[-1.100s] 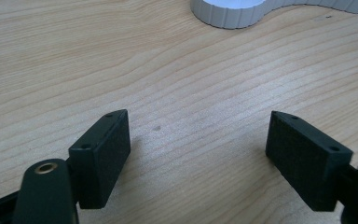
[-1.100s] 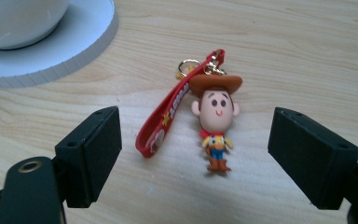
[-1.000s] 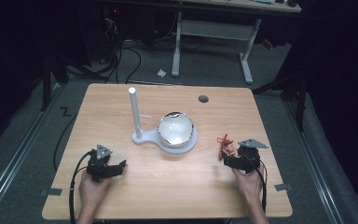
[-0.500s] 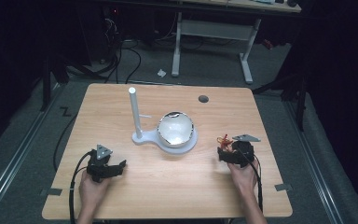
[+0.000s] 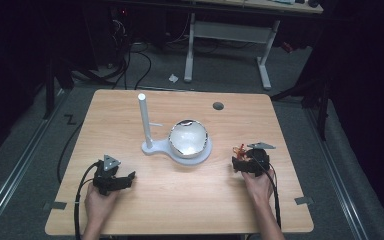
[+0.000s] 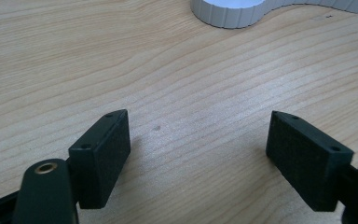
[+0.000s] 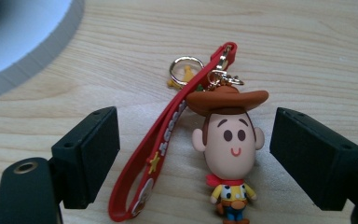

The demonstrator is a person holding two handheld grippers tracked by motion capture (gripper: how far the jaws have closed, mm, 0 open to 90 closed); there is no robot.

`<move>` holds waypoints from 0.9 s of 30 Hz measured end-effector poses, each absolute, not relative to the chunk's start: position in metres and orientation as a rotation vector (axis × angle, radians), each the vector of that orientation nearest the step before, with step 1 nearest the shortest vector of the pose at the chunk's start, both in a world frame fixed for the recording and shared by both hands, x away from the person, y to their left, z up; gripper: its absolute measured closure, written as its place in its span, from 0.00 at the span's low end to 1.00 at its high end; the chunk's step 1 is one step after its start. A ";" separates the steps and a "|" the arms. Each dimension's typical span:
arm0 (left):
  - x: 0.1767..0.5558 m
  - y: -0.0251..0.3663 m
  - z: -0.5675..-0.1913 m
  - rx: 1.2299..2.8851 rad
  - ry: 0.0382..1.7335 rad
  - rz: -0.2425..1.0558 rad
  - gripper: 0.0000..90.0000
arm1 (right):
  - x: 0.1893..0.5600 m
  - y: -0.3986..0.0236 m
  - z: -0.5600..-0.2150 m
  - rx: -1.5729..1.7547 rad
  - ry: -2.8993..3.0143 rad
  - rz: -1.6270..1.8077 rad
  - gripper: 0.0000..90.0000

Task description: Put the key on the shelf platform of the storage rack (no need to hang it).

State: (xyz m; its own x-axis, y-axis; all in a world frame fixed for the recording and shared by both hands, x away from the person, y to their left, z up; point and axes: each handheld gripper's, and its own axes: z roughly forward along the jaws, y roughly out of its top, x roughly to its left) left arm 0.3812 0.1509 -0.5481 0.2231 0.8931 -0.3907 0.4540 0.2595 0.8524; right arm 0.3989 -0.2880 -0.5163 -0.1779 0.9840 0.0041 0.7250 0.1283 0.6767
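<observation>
Two tongs rest low on the table (image 5: 180, 200), both spread wide and empty. The right tongs (image 7: 196, 154) straddle a cowboy keychain (image 7: 226, 149) lying at four o'clock from the white stand (image 5: 152, 145). Likely next: close on it, perhaps to hang it.

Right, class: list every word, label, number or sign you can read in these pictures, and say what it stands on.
Red wrist strap of the cowboy keychain: pale lettering runs along it, seen edge-on and too foreshortened to read; a yellow star is the one clear sign.
Nothing else bears readable text: none on the white stand, the wooden table, or the open tongs of the left gripper and right gripper.
</observation>
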 end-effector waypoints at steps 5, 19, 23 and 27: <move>0.381 0.151 -0.548 1.369 1.400 0.488 0.24 | 0.403 -0.289 -0.521 1.660 1.963 0.738 0.23; 0.381 0.151 -0.548 1.368 1.401 0.489 0.24 | 0.402 -0.292 -0.522 1.625 1.955 0.705 0.52; 0.381 0.151 -0.548 1.367 1.401 0.489 0.24 | 0.402 -0.294 -0.521 1.612 1.963 0.710 0.56; 0.381 0.151 -0.548 1.368 1.400 0.489 0.24 | 0.402 -0.294 -0.520 1.597 1.978 0.698 0.57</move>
State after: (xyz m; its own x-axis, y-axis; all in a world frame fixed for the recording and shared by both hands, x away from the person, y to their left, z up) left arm 0.3810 0.1509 -0.5480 0.2260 0.8923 -0.3908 0.4554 0.2578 0.8522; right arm 0.4024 -0.2935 -0.5204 -0.1867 0.9804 -0.0626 0.7242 0.1804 0.6656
